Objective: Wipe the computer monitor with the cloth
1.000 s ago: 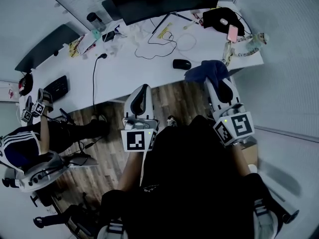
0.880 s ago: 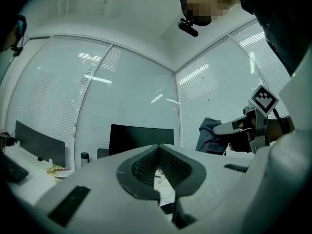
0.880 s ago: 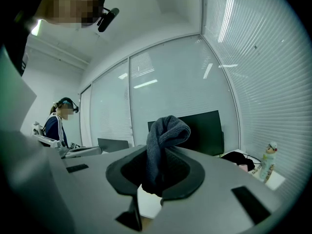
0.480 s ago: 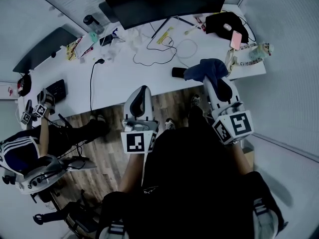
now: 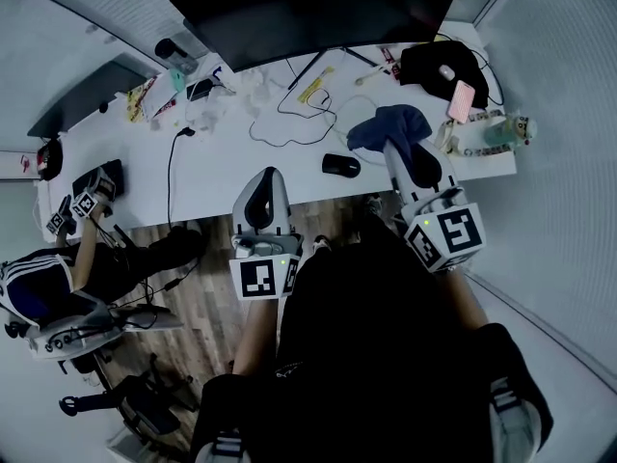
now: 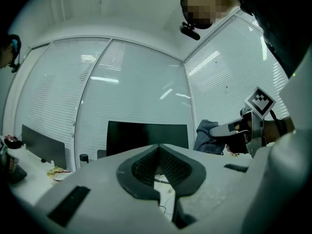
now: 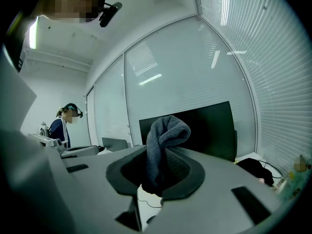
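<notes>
Holding the cloth (image 7: 163,140) clamped in my right gripper (image 7: 157,177), I am hovering above the desk (image 5: 241,157), short of the monitor (image 5: 318,8); my left gripper (image 6: 161,177) is hanging closed, empty. Pressing in carelessly, I am risking bare jaw tips scratching it past the bunched cloth.

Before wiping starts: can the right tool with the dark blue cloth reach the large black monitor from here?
Probably yes: the right tool holds the dark blue cloth over the white desk; only low clutter lies before the black monitor.

No legible text, labels or numbers — anywhere.
</notes>
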### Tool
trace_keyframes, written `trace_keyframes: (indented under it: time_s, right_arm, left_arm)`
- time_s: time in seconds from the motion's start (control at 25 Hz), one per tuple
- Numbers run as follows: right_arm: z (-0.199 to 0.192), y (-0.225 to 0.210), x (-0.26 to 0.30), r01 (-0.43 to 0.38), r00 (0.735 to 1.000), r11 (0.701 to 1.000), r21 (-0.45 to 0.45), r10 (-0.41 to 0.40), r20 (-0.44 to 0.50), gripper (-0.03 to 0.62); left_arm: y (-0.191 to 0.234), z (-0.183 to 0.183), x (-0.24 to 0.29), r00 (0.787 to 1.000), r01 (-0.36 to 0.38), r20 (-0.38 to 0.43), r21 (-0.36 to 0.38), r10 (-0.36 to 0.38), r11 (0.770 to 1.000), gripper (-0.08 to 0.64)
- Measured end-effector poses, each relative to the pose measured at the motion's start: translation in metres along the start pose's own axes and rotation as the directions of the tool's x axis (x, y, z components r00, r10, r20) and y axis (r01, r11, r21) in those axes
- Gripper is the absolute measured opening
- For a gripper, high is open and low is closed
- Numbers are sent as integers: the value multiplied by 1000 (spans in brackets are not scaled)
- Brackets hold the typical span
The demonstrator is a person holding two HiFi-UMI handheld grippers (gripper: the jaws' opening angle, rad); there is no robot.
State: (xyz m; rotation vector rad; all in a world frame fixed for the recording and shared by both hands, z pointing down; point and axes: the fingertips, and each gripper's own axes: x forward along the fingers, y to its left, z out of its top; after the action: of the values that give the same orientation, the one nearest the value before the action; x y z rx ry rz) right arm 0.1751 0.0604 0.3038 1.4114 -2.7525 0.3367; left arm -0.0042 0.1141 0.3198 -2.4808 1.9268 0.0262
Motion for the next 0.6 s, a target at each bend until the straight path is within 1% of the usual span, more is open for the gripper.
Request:
trace_keyframes:
  time_s: [0.28,0.44,0.6]
  right_arm:
    - [2,-44,31,-87,995,996,19,88,-36,61]
    - [7,-48,49,-147,988,989,0,146,-45,61]
    - [8,-45,71,-164,985,986,-12,163,-60,61]
  left_arm:
    - [-17,2,34,993,-117,8,6,117,993,8]
    - [-11,0,43,984,-178,16,8,178,984,8]
    - [3,0,47,981,-194,23,7,194,981,8]
